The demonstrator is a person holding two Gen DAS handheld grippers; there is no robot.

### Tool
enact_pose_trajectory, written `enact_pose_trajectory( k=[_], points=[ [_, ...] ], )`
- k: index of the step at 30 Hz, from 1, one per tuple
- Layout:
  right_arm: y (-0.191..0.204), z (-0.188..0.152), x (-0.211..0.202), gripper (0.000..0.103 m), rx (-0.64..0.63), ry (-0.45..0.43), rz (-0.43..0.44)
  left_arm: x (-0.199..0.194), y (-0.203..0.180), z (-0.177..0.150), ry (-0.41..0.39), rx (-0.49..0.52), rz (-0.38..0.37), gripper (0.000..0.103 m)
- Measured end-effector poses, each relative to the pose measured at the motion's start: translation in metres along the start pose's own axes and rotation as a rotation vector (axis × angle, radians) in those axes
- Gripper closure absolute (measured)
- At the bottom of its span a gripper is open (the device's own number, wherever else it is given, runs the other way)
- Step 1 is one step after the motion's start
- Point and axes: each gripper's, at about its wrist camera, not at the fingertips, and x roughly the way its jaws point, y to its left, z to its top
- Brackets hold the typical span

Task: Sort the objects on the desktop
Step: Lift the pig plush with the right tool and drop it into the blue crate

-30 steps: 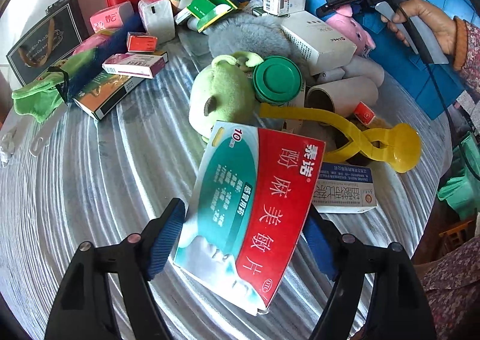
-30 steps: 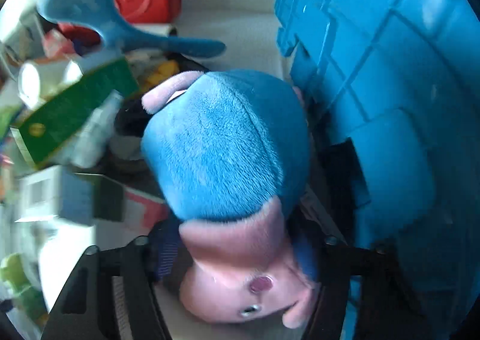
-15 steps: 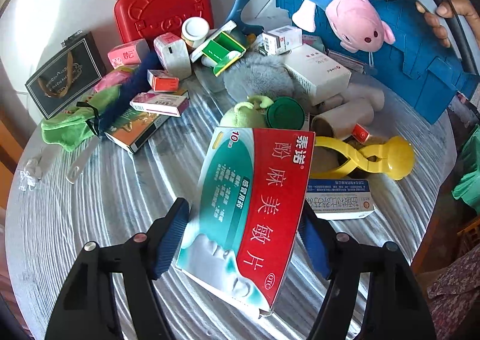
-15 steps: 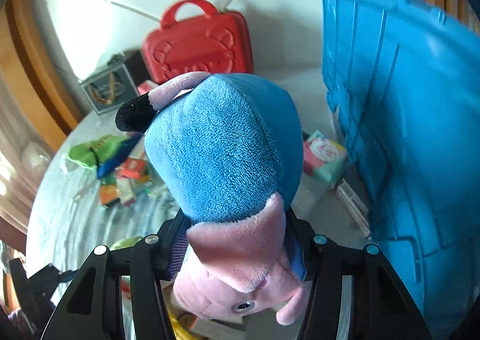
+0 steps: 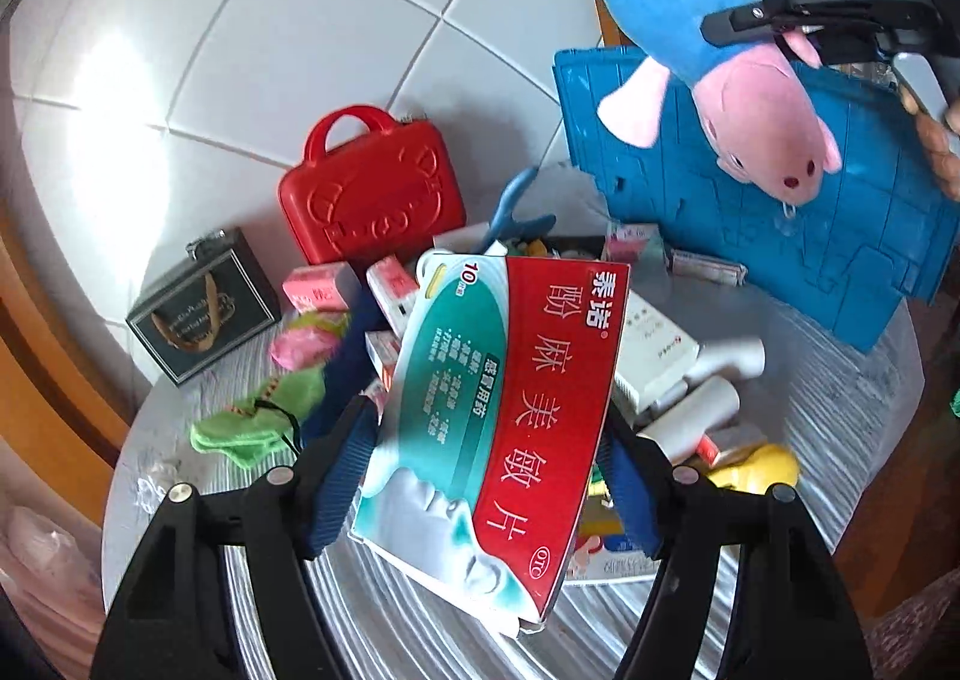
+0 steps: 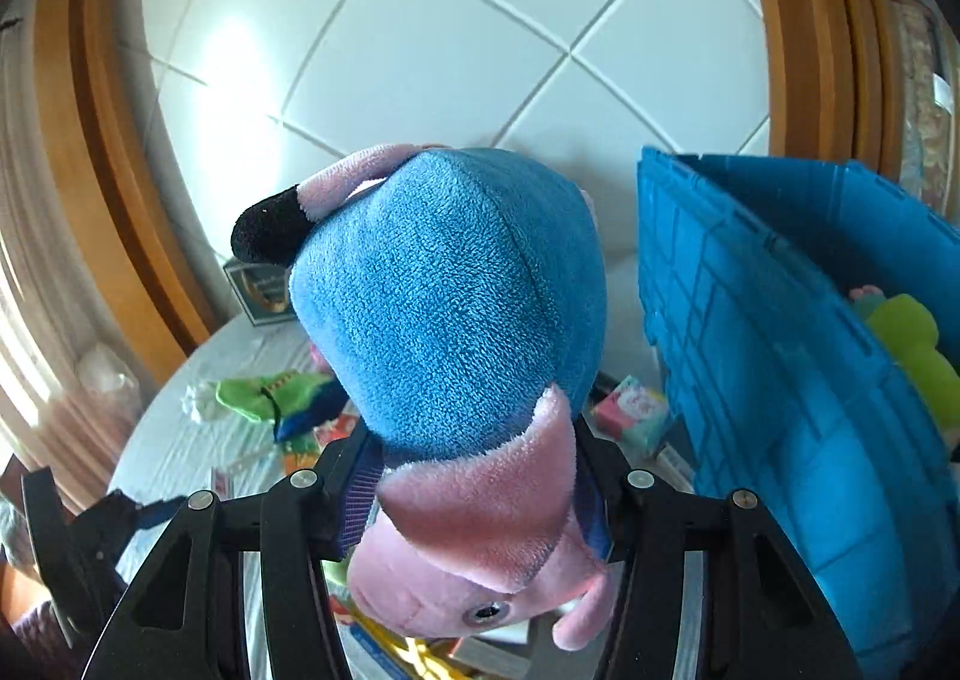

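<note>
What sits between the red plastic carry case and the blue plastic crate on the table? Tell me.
In the left wrist view, a blue plastic scoop-like tool stands between the red plastic carry case and the blue plastic crate, above small boxes.

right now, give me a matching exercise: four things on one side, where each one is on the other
Things:
1. medicine box
2. plush toy
3. red case
4. green sock

Places:
A. lying flat on the table
B. in the right gripper
C. in the left gripper
D. standing at the tiled wall

Pairs: 1-C, 2-B, 3-D, 4-A
</note>
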Motion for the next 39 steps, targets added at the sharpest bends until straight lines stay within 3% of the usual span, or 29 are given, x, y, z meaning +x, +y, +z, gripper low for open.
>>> enact_pose_trajectory(
  k=[11,23,30,39],
  points=[
    [-0.025,0.005,-0.132,0.049,0.044,-0.220,-0.069,-0.024,-0.051,0.129,-0.201,-0.013,0.004,0.031],
    [-0.118,0.019,-0.248,0.049,0.124,-0.382,-0.191,-0.035,-0.189,0.253,-0.329,0.000,-0.110,0.031],
    [-0.190,0.020,-0.289,0.048,0.164,-0.427,-0.246,-0.029,-0.264,0.296,-0.358,0.023,-0.158,0.031],
    [-0.258,0.017,-0.309,0.048,0.216,-0.423,-0.251,-0.025,-0.319,0.325,-0.345,0.041,-0.156,0.031]
  ],
)
